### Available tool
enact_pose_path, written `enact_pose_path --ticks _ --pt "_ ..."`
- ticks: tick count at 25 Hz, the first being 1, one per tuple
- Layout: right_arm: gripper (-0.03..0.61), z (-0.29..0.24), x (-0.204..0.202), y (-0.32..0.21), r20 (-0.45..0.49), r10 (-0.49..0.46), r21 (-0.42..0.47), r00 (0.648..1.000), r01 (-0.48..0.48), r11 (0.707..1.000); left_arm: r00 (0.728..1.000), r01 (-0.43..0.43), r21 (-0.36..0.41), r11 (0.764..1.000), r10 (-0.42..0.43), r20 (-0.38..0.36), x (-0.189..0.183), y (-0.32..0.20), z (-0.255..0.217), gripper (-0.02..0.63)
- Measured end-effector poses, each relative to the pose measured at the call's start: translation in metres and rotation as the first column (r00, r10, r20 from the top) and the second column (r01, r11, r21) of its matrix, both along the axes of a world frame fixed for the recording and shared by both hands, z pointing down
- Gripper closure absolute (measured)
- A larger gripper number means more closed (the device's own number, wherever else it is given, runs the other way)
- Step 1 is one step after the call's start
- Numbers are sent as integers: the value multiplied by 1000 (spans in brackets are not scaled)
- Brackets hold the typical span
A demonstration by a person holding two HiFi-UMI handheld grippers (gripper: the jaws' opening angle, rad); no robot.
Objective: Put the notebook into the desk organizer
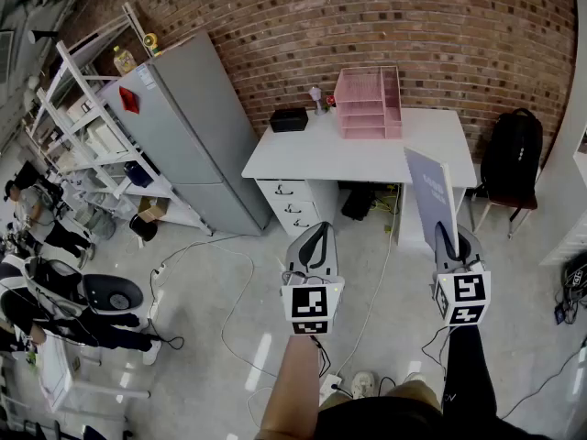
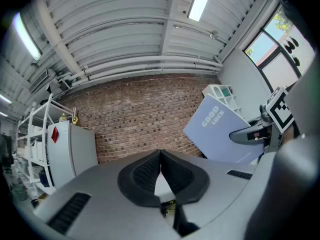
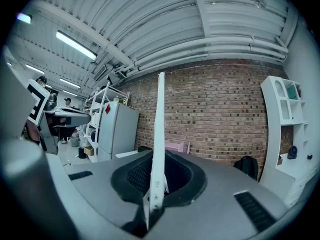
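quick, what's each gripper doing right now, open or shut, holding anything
left gripper: shut, nothing between its jaws.
right gripper: shut on the thin pale blue notebook, held upright on edge.

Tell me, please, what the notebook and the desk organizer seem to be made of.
The notebook looks like paper pages under a matte blue-grey card cover: it is thin and flat, with a white edge and printed lettering. The desk organizer is pink, tiered and thin-walled, so probably coated metal or plastic; it is too far to tell which.
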State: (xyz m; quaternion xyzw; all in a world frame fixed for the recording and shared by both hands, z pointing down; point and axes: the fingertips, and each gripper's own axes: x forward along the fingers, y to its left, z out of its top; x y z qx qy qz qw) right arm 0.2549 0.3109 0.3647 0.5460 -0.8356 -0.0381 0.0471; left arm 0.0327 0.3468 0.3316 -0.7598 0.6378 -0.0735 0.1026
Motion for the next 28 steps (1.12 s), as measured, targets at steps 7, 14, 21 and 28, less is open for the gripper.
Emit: enact_pose_path --ticks 7,14,21,28 --pt "531 0 -29 2 -9 28 7 1000 -28 1000 999 -37 0 999 37 -11 -27 -5 4 598" --pt "531 -6 -43 -1 -2 53 7 999 -53 999 997 -69 -1 998 69 -28 -44 -15 1 598" --pt "531 -11 -47 -12 25 78 10 997 -78 997 995 -87 1 996 87 -46 -50 -26 0 598" --pt "531 -11 -54 -33 41 64 20 997 -65 998 994 -99 5 995 99 -49 -48 -43 5 598"
